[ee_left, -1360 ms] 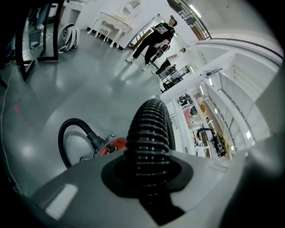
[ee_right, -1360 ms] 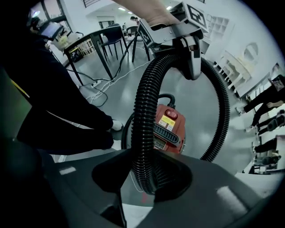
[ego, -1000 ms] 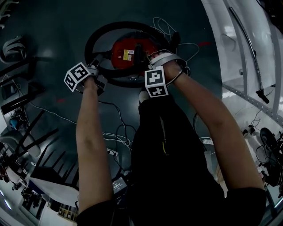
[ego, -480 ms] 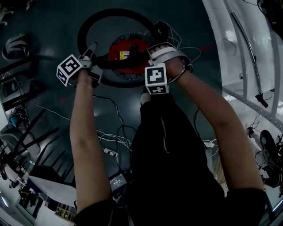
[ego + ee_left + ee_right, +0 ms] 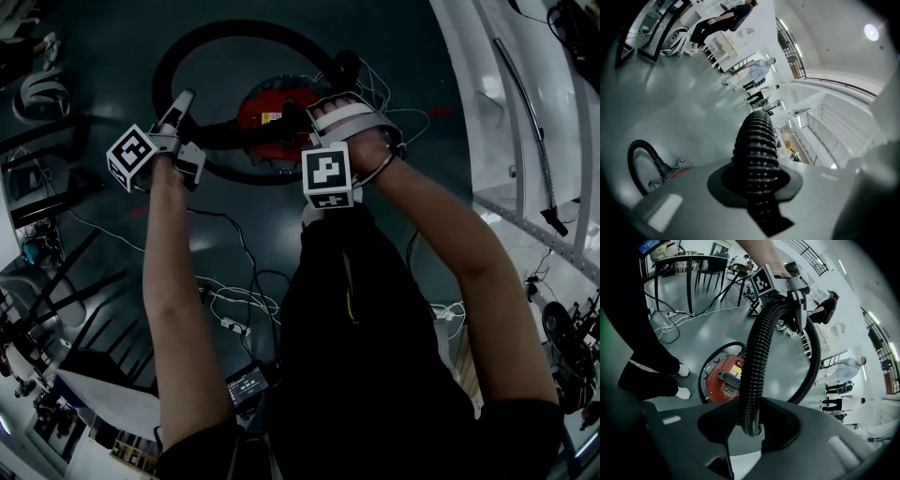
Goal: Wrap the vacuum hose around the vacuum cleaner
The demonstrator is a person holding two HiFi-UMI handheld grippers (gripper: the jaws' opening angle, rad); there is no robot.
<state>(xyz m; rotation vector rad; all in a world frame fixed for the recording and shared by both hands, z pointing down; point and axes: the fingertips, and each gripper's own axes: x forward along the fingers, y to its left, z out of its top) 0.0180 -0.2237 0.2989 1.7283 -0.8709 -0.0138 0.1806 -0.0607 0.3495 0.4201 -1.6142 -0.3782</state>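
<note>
My left gripper (image 5: 178,111) is clamped narrow on the ribbed black vacuum hose (image 5: 757,150); my right gripper (image 5: 333,114) grips the same hose at a wider set, and the hose arches from it up to the left one. The red vacuum cleaner (image 5: 270,117) sits on the floor (image 5: 234,56) below both, ringed by a loop of hose; its yellow label (image 5: 736,376) carries print too small for me to read.
</note>
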